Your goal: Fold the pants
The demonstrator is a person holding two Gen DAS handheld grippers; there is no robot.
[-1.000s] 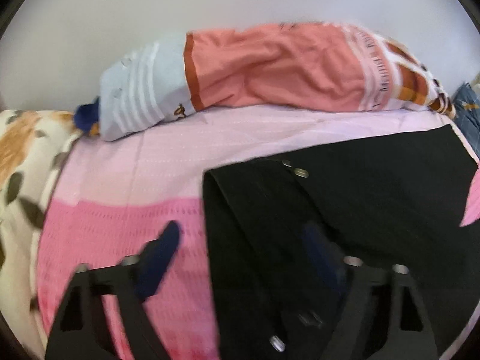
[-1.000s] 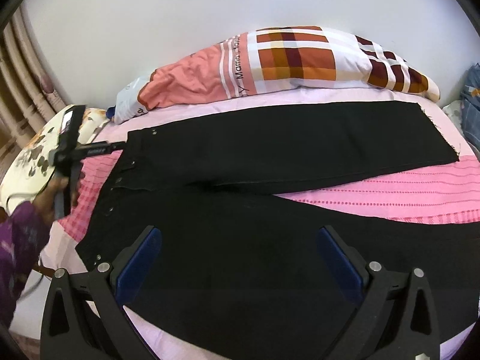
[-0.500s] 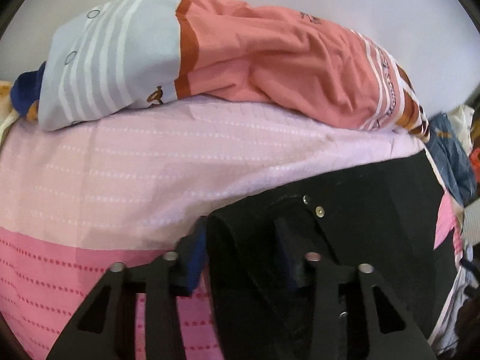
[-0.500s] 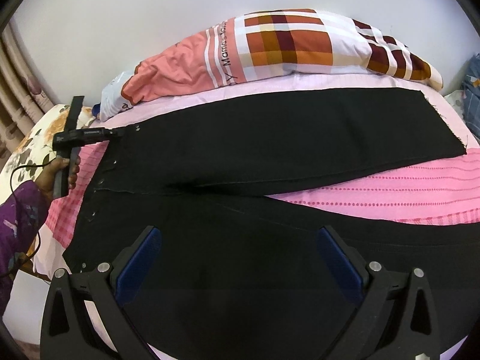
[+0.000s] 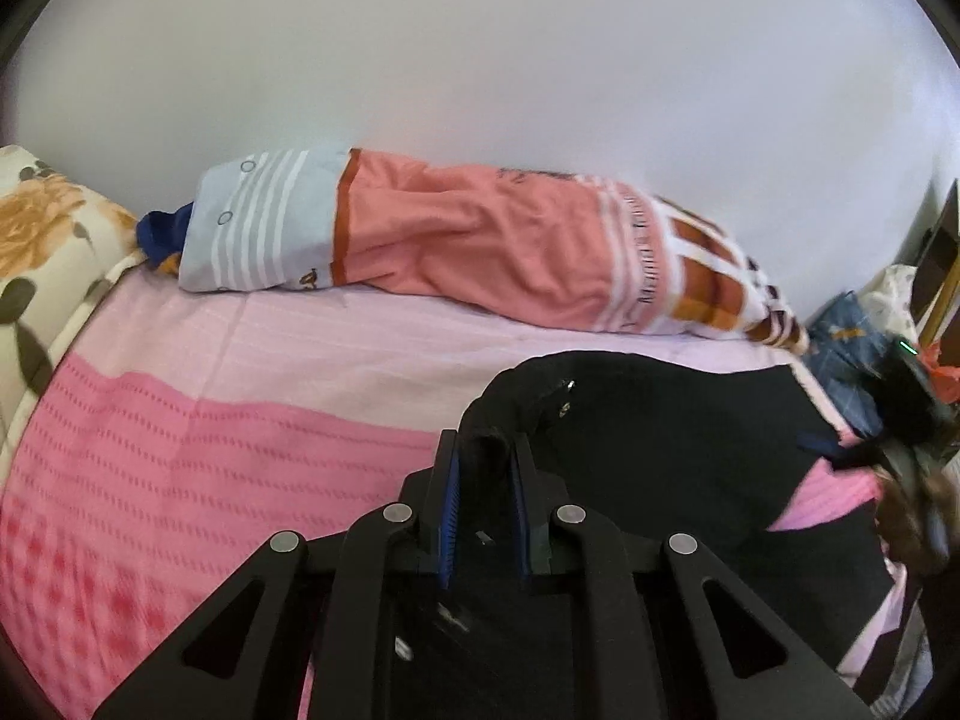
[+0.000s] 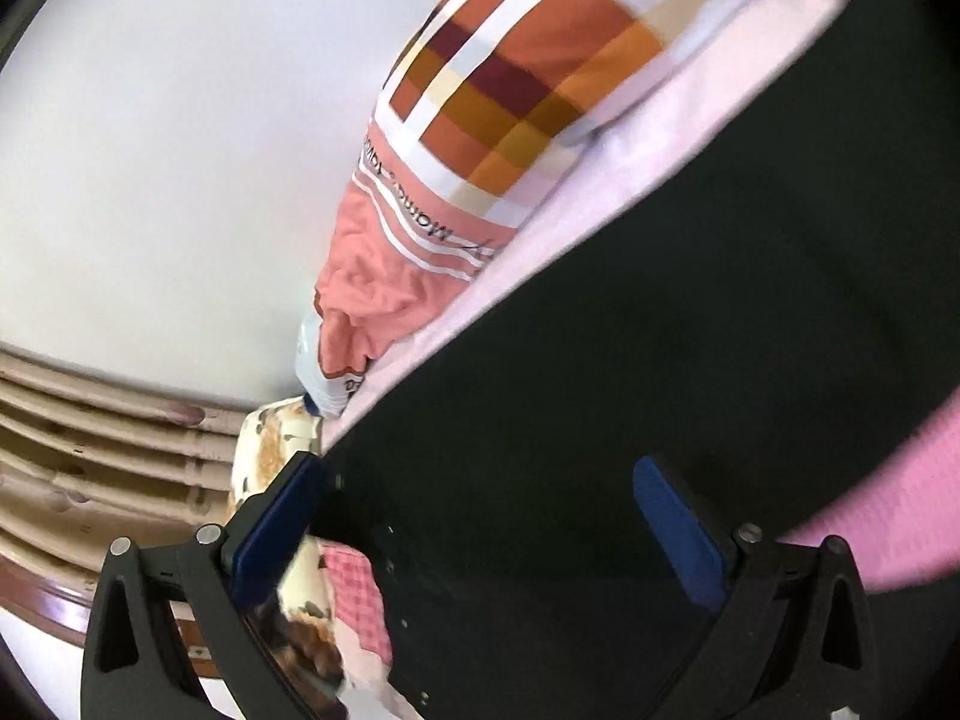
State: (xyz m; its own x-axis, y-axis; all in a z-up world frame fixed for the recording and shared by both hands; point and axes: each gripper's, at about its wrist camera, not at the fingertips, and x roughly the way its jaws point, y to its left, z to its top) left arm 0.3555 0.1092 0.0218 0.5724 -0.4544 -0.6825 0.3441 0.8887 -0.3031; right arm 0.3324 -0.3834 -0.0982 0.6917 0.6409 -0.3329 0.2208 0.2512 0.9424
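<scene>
Fold barely started: left gripper (image 5: 485,463) closing on black pants (image 5: 660,438) waistband near pillow (image 5: 480,252); right gripper (image 6: 480,516) wide, empty; legs unfolded.

The left gripper (image 5: 485,462) is a black plastic frame with triangular cut-outs, round silver screws at its pivots and blue ribbed pads on its two fingers. The right gripper (image 6: 480,516) is built alike: black linkage arms, silver screws, long blue finger pads.
</scene>
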